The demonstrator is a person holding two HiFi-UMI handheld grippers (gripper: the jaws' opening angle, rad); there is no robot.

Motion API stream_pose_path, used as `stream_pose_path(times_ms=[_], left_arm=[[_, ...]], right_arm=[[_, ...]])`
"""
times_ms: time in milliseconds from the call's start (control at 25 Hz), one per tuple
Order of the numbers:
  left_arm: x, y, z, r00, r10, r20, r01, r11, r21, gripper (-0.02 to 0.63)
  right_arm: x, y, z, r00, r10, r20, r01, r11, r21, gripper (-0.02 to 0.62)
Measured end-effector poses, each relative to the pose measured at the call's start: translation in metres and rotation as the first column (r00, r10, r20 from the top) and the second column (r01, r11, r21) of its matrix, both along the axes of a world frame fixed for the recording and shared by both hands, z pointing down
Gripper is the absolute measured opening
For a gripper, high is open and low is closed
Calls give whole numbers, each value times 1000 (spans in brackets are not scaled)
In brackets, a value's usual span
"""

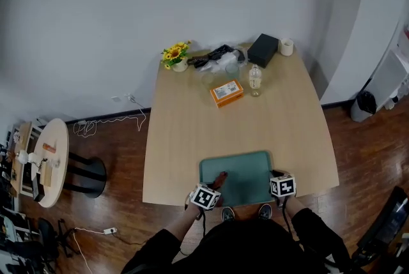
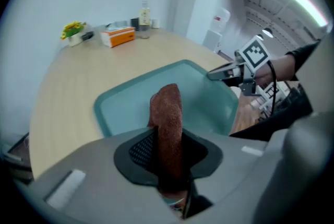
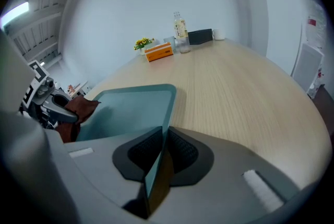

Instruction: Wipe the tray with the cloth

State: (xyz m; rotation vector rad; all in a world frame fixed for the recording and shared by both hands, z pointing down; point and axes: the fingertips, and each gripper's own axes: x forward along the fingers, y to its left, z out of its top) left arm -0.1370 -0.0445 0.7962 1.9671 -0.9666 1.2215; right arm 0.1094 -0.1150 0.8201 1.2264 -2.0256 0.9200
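- left gripper (image 2: 168, 157): pads pressed together on a reddish-brown cloth (image 2: 167, 110), which fills the gap between them and sticks out past the fingertips.
- just beyond those tips, the cloth's free end hangs over the near left part of the teal tray (image 2: 209, 95); whether it touches the tray's floor cannot be told.
- right gripper (image 3: 160, 157): jaws clamped on the tray's near right rim, the thin teal edge running straight between the two dark pads.
- the tray lies flat ahead of both grippers at the near edge of the wooden table (image 1: 185, 132), with the left gripper at its left side and the right gripper at its right corner.
- the two grippers stand apart, with the tray's width between them.
- well beyond the grippers, at the table's far end: an orange box (image 1: 227, 92), a clear bottle (image 1: 255, 80), a pot of yellow flowers (image 1: 176, 55), a black box (image 1: 262, 49) and a white cup (image 1: 287, 46).
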Motion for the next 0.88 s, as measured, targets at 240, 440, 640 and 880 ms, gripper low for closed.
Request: stream_pose_path(times_ms=[240, 440, 640, 880], left_arm=[[-98, 12, 3, 948, -309, -79, 307, 951, -35, 69], [-28, 35, -3, 975, -173, -138, 165, 984, -64, 69], [15, 45, 5, 977, -156, -148, 144, 986, -84, 69], [132, 24, 8, 962, 141, -235, -171, 979, -113, 71]], right_arm=[[-3, 2, 0, 1000, -7, -2, 7, 1000, -5, 38], [-2, 0, -1, 1000, 2, -6, -2, 1000, -6, 38], [-5, 1, 0, 1000, -2, -3, 2, 1000, -2, 37], [-3, -3, -1, 1000, 15, -10, -15, 1000, 13, 37]])
